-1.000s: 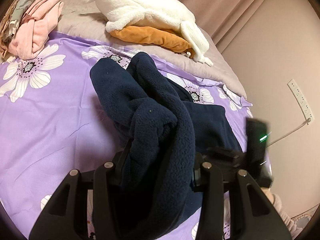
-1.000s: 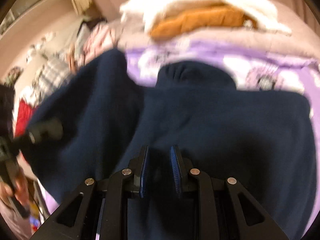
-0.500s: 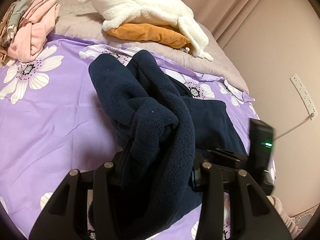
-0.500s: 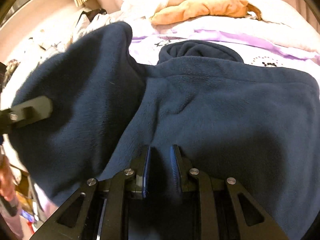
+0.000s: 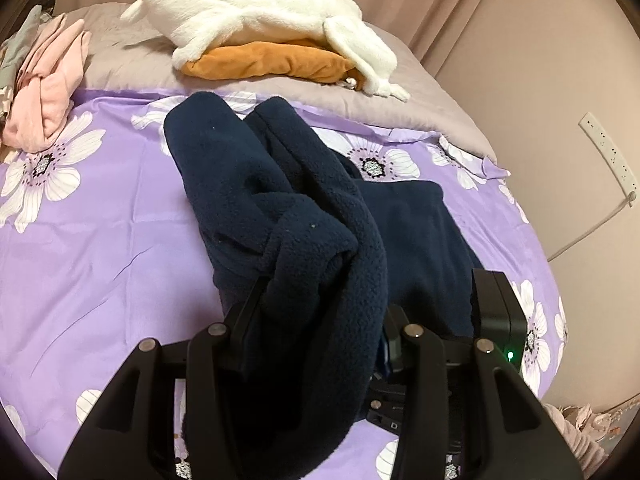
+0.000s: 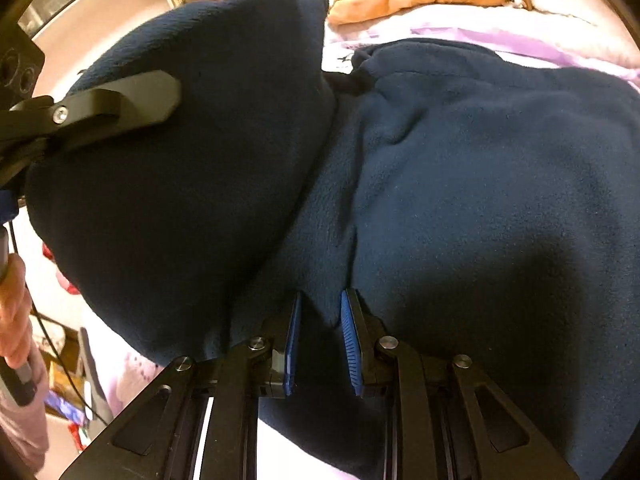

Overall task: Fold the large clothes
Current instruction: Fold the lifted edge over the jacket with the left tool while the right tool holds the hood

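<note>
A navy fleece garment (image 5: pixel 280 208) lies bunched on the purple flowered bedspread (image 5: pixel 80 248). My left gripper (image 5: pixel 320 320) is shut on a thick fold of it and holds that fold raised. In the right wrist view the fleece (image 6: pixel 460 184) fills the frame. My right gripper (image 6: pixel 320 320) is shut on a thin edge of the fleece between its blue pads (image 6: pixel 350 344). The left gripper's finger (image 6: pixel 120 100) presses the raised fold at the upper left there. The right gripper's body (image 5: pixel 496 312) shows low right in the left wrist view.
A white plush (image 5: pixel 256 12) and an orange cushion (image 5: pixel 272 62) lie at the bed's head on a grey cover (image 5: pixel 380 108). Pink clothes (image 5: pixel 48 80) are piled at the far left. A wall with a power strip (image 5: pixel 608 152) stands to the right.
Both grippers have kept their hold on the fleece. The left wrist view has shifted slightly. In the right wrist view the raised fold has come closer and looms larger.
</note>
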The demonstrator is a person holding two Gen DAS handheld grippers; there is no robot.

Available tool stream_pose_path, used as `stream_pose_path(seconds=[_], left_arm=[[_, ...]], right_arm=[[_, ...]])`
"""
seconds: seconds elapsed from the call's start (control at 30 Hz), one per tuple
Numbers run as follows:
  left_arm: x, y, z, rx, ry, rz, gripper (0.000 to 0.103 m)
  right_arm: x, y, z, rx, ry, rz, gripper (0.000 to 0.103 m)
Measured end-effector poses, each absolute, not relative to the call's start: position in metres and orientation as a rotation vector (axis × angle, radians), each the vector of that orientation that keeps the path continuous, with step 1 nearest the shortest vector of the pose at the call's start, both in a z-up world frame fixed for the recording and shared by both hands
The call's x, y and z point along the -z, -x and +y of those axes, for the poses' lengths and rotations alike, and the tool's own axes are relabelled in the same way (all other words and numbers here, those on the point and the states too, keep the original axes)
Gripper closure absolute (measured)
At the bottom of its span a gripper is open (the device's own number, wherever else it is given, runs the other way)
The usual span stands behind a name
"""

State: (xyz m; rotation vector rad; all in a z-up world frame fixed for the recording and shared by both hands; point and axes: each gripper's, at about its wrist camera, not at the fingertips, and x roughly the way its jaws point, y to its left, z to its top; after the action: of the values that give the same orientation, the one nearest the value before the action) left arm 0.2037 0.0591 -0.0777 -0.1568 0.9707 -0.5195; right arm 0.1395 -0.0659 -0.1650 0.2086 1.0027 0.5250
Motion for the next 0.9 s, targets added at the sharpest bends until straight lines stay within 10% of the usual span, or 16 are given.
stream_pose_path(seconds=[0.9], left_arm=[[0.059, -0.183, -0.009, 0.581, 0.046, 0.956, 0.058]], right_arm=[[0.17, -0.098, -0.175, -0.367, -0.389, 0.912, 0.081]])
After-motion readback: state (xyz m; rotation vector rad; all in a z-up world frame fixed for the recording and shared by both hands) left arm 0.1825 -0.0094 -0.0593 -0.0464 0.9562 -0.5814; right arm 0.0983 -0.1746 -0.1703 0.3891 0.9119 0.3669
